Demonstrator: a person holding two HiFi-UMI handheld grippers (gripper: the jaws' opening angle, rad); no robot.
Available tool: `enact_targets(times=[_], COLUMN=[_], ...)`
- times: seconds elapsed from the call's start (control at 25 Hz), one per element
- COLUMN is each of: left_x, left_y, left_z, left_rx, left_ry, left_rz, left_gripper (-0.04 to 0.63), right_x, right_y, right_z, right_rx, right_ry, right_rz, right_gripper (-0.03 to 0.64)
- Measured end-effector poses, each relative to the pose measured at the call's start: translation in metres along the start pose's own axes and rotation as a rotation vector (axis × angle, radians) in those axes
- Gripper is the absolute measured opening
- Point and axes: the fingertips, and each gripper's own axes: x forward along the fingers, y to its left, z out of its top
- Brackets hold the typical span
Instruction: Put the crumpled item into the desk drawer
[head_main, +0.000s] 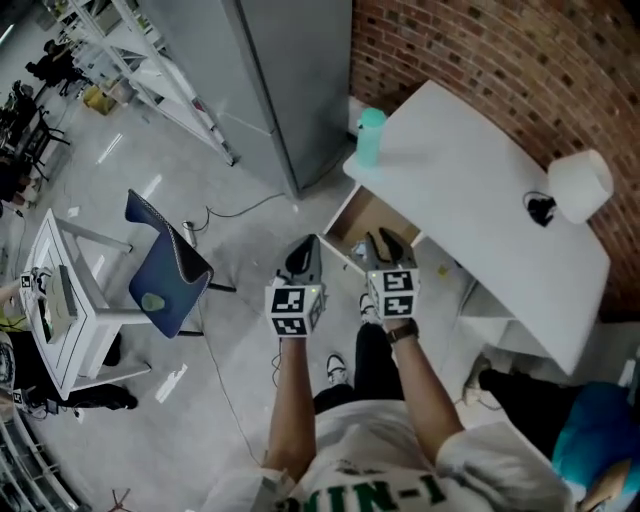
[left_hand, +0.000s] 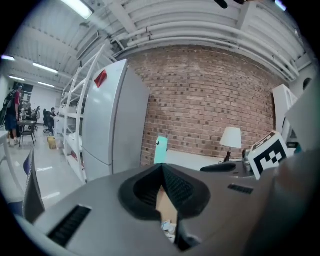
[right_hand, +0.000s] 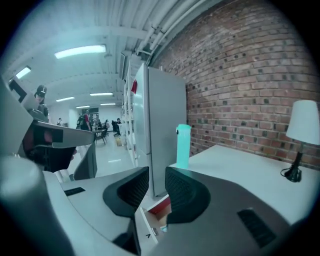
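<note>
The desk drawer (head_main: 362, 218) stands pulled out from under the white desk (head_main: 470, 190), its tan inside showing. My left gripper (head_main: 303, 256) hangs over the drawer's near left corner, jaws closed tip to tip with nothing between them. Through the gap under its jaws I see the drawer floor and a white crumpled item (left_hand: 168, 228) lying on it. My right gripper (head_main: 384, 246) hovers over the drawer's near right side with a narrow gap between its pads and nothing in it. The drawer (right_hand: 156, 214) shows below those jaws, with a red object (right_hand: 159, 205) inside.
A teal bottle (head_main: 369, 135) stands at the desk's left corner and a white lamp (head_main: 578, 184) at its right. A tall grey cabinet (head_main: 280, 70) is left of the desk, against the brick wall. A blue chair (head_main: 165, 275) stands on the floor to my left.
</note>
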Motion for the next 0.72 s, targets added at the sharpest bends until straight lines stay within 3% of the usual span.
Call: enact_targets(times=[0.28, 0.44, 0.72], left_x=[-0.055, -0.085, -0.126], left_y=[-0.009, -0.014, -0.016], left_z=[0.044, 0.059, 0.092], left_rx=[0.105, 0.094, 0.126], left_ry=[-0.078, -0.114, -0.254], left_rz=[0.033, 0.043, 0.078], left_gripper=[-0.006, -0.006, -0.006], right_x=[-0.061, -0.093, -0.139], right_y=[0.019, 0.029, 0.046], right_z=[0.066, 0.094, 0.123], right_rx=[-0.019, -0.032, -0.055], right_ry=[-0.169, -0.256, -0.391], right_rz=[-0.016, -0.027, -0.065], right_gripper=[0.091, 0.056, 0.023])
